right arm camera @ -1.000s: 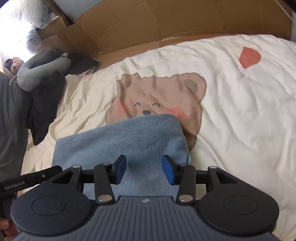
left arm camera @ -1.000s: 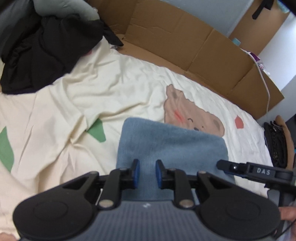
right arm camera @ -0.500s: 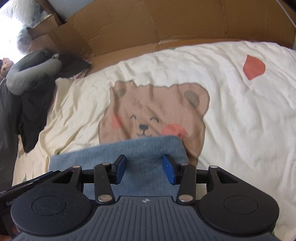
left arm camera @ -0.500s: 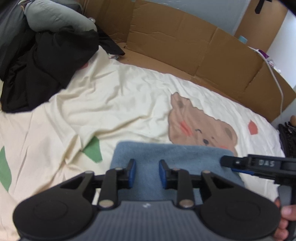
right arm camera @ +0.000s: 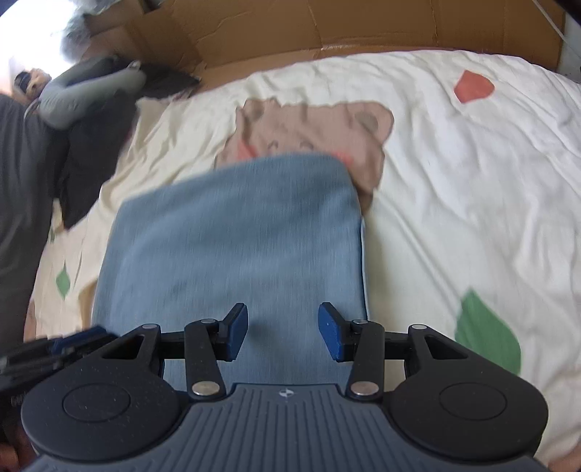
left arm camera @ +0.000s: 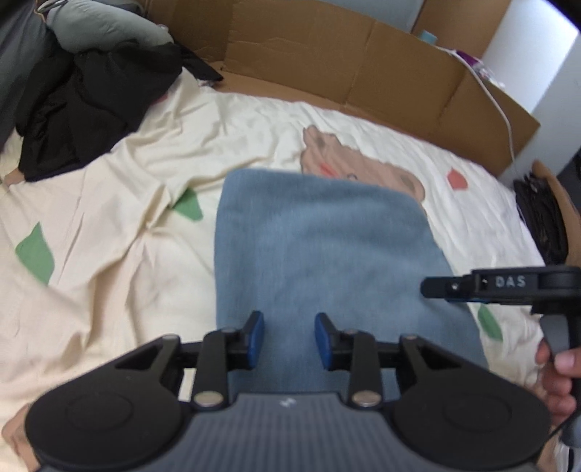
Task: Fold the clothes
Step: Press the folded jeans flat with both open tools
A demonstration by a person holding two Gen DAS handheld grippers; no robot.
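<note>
A folded blue garment (left arm camera: 319, 247) lies flat on the cream bedsheet (left arm camera: 120, 203), its far edge over the bear print. My left gripper (left arm camera: 289, 339) hovers over its near part, open, with nothing between the blue pads. Over the same garment (right arm camera: 236, 236), toward its right side, my right gripper (right arm camera: 283, 336) stands open and holds nothing. In the left wrist view the right gripper (left arm camera: 501, 287) juts in from the right edge, held by a hand (left arm camera: 555, 377). Both now views are blurred by motion.
A heap of black clothes (left arm camera: 83, 105) and a grey garment (left arm camera: 105, 25) lie at the bed's far left. Cardboard walls (left arm camera: 326, 54) line the far side, with a white cable (left arm camera: 501, 105) over them. A dark bag (left arm camera: 541, 214) sits at the right.
My left gripper's jaws have widened a little. Both grippers have shifted over the bed, and more of the blue garment now shows in front of each. The garment itself lies where it was.
</note>
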